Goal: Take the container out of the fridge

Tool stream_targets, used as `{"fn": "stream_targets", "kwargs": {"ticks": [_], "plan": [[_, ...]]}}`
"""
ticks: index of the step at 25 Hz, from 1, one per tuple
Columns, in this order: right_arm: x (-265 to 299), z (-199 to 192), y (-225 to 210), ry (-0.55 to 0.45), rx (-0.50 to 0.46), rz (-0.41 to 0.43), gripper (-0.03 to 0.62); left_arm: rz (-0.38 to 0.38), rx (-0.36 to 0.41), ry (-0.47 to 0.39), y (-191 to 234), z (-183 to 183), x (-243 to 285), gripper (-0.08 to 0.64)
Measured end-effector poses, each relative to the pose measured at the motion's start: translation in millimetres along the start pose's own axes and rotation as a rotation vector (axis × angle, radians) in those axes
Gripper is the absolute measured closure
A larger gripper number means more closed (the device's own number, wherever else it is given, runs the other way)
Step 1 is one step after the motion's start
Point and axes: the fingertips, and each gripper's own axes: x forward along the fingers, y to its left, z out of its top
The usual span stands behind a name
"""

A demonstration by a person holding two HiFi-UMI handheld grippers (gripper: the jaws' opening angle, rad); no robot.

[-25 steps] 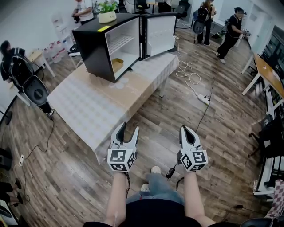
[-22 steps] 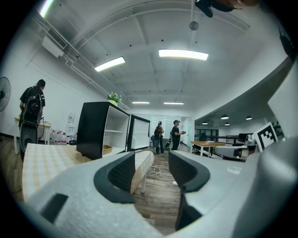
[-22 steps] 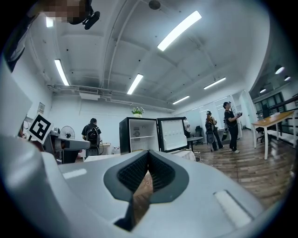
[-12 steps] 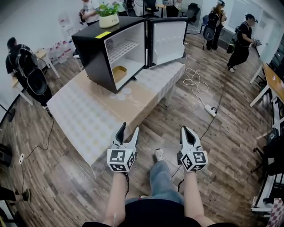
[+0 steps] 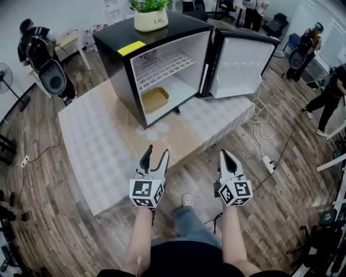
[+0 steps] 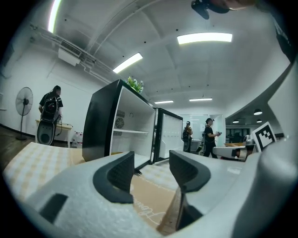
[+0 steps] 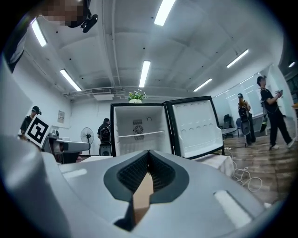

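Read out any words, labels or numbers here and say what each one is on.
No text reads clearly.
White plant pot on the fridge: short dark print, too small to read.
Yellow label on the fridge top: no print visible.
Brown strip on the table: cursive script, too blurred to read.
Left gripper and right gripper: square marker patterns, no words.

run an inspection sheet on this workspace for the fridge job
surface: table under a checked cloth
job's things: fridge on the table, door open; tan container on its floor
clutter: potted plant on the fridge top
grippers: left gripper open, right gripper shut, both empty, short of the fridge
cables: white cable and power strip on the floor
surroundings: people at the room's edges, standing fan at left
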Motion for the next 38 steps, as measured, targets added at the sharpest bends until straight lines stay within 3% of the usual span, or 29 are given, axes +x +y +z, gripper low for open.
{"fn": "stream_targets", "kwargs": {"ticks": [8,14,22,29,33,38], "plan": [[108.7,6.8,-37.3,0.05,-0.007,0.179,0.588,0.151,-0.024,0.008,26.7,1.8,83.3,0.336],[155.3,6.7,-49.2,0.055,0.017,0.251,0.587,0.219,0.023,0.033,42.9,3.1,117.1,0.336],[187.7,10.0,-34.4,0.061,0.009,0.314,0.586,0.219,0.085,0.097,57.9,-0.3,153.7,0.336],[202.2,21.9,-30.4,0.059,-0.038,0.32,0.586,0.206,0.087,0.174,68.7,-18.7,187.4,0.336],[211.9,18.2,-26.9,0.079,-0.055,0.334,0.586,0.214,0.175,0.248,75.9,-29.4,211.5,0.337],[223.5,5.1,-20.6,0.12,-0.065,0.367,0.586,0.211,0.338,0.373,85.5,-43.9,235.9,0.327]]}}
